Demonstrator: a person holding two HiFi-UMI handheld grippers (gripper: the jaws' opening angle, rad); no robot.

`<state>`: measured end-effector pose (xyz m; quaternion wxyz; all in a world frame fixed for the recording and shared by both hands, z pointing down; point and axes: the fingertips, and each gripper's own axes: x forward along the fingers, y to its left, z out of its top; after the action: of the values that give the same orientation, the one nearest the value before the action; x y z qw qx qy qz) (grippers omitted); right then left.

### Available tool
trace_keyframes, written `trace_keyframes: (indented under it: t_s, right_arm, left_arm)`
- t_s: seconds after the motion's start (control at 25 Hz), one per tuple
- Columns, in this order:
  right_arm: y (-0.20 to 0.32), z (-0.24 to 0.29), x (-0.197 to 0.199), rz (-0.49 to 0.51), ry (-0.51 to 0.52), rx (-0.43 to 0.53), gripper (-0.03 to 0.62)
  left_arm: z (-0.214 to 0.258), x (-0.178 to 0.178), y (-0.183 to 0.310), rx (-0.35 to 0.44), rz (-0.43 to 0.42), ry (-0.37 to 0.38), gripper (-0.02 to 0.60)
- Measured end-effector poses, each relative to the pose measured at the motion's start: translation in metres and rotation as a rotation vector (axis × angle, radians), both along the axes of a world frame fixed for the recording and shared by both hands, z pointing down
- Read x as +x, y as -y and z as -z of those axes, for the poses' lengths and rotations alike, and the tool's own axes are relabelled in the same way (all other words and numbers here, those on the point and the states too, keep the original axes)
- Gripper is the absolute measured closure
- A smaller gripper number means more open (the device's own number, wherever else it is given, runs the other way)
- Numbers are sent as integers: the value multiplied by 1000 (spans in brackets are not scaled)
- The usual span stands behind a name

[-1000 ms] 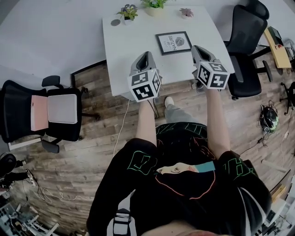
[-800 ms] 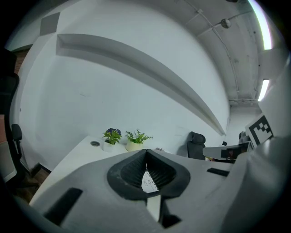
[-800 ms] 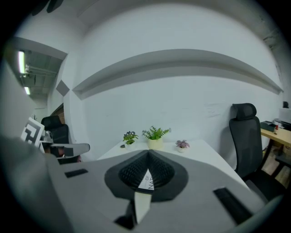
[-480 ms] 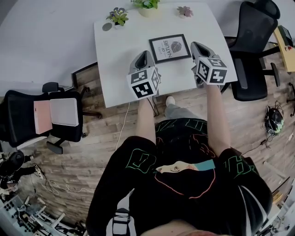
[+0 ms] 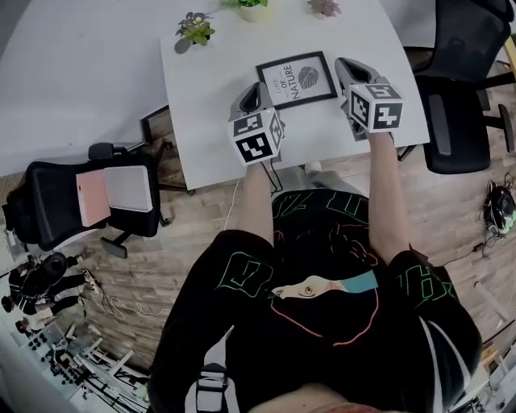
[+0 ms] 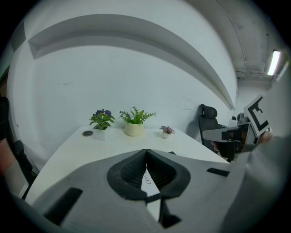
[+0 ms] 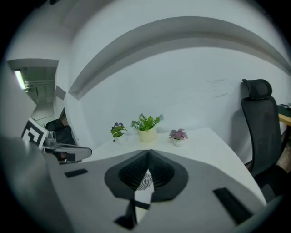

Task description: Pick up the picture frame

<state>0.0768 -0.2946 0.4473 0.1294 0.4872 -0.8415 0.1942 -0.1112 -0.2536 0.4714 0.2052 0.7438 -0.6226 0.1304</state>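
A black picture frame (image 5: 297, 79) with a white print lies flat on the white table (image 5: 210, 97). My left gripper (image 5: 259, 88) hovers at the frame's near left corner, jaws shut and empty. My right gripper (image 5: 347, 68) hovers just off the frame's right edge, also shut on nothing. In the left gripper view the closed jaws (image 6: 146, 153) meet in a line, and a strip of the frame's print (image 6: 148, 182) shows through the gap below. The right gripper view shows the same closed jaws (image 7: 148, 153), with the print's leaf drawing (image 7: 144, 183) below them.
Three small potted plants (image 5: 193, 31) (image 5: 246, 6) (image 5: 325, 6) and a small dark disc (image 6: 87, 133) stand along the table's far edge. One black office chair (image 5: 81, 202) with a pink and a white pad is on the left, another (image 5: 468, 81) on the right. Wood floor lies below.
Both grippers have moved forward over the table and a little down, from its near edge to either side of the picture frame. Both have stayed shut.
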Motion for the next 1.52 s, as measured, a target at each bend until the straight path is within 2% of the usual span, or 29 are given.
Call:
trace_keyframes:
  t_s: [0.28,0.56,0.68,0.88,1.16,1.36,1.52]
  right_arm:
    - [13,-28,-20,52,-4,-57,588]
    - [27,-67,-15,37,-59,-131,588]
    - [31,-82,-12,35,-71,-164,545]
    - [32,-113,-10,39,-164,-218,526]
    - [28,-137,-8,80,-131,-327,474]
    - [24,-151,-16,138,-167,-394,468]
    - [24,-157,-16,133,-173,-421,468]
  left_arm:
    - [-20,-6,8,-62,20,17,574]
    - [-58,-6,16,-151,15,18,572]
    - [-76,-7,21,-203,18,31,572]
    - [-102,-9,23,-271,13,32,546]
    - [-126,-4,25,-369,14,40,495]
    - [-128,-6,29,-378,22,43,519]
    - [-128,-7,28,-378,21,38,520]
